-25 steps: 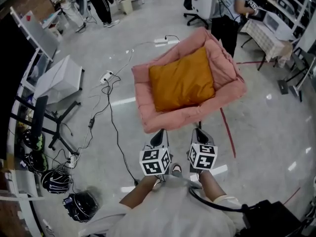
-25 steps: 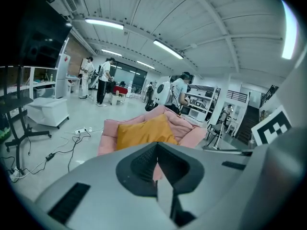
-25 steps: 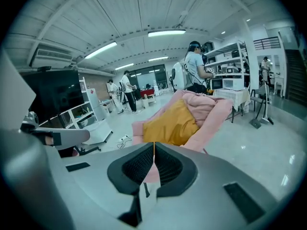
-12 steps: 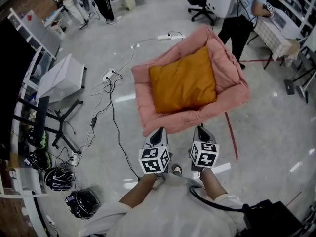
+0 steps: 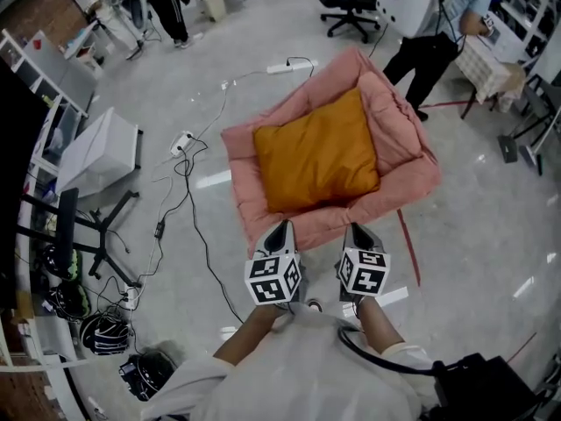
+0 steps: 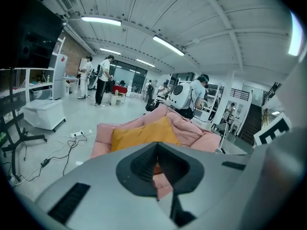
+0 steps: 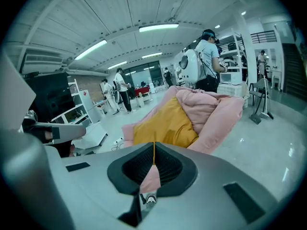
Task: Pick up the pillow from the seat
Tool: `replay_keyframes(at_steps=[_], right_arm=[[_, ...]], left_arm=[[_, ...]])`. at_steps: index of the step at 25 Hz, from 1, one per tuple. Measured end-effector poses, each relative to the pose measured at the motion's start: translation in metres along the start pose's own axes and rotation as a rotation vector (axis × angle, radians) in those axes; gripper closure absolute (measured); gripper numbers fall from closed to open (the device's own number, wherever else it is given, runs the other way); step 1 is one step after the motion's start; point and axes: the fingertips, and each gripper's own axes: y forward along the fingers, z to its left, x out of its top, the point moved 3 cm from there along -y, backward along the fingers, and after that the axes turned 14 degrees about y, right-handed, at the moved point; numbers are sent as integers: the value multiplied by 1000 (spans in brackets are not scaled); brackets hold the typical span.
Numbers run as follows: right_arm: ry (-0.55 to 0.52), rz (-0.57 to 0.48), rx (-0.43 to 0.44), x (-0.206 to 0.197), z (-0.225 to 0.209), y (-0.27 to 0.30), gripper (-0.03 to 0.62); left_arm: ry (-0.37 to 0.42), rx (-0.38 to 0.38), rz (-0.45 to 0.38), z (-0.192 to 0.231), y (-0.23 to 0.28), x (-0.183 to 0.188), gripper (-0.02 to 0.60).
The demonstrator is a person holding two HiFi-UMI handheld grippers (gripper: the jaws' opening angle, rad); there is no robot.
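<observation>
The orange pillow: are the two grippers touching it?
Apart. The head view shows the front rim of the pink seat between the pillow and both the left gripper and right gripper.

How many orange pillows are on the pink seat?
1. The orange pillow lies in the middle of the pink seat. Any pillow underneath it would be hidden.

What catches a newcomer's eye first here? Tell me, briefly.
The orange pillow lies in the middle of the pink cushioned seat, near the centre of the head view. Just below it, the left claw and right claw hover shut by the seat's near edge, holding nothing.
</observation>
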Motion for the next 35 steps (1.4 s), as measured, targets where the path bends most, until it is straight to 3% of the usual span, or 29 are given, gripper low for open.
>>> replay_keyframes(at_steps=[19,25,35], right_arm=[[-14,-16,-66,90,49,126,563],[63,17,-121,82,46,149,563],[176,116,-173,32,12,181,563]], left_arm=[[-15,-65,4,95,125,64,572],[-12,-101,77,115,163,56,572],[27,-144,203,103,203,14,572]])
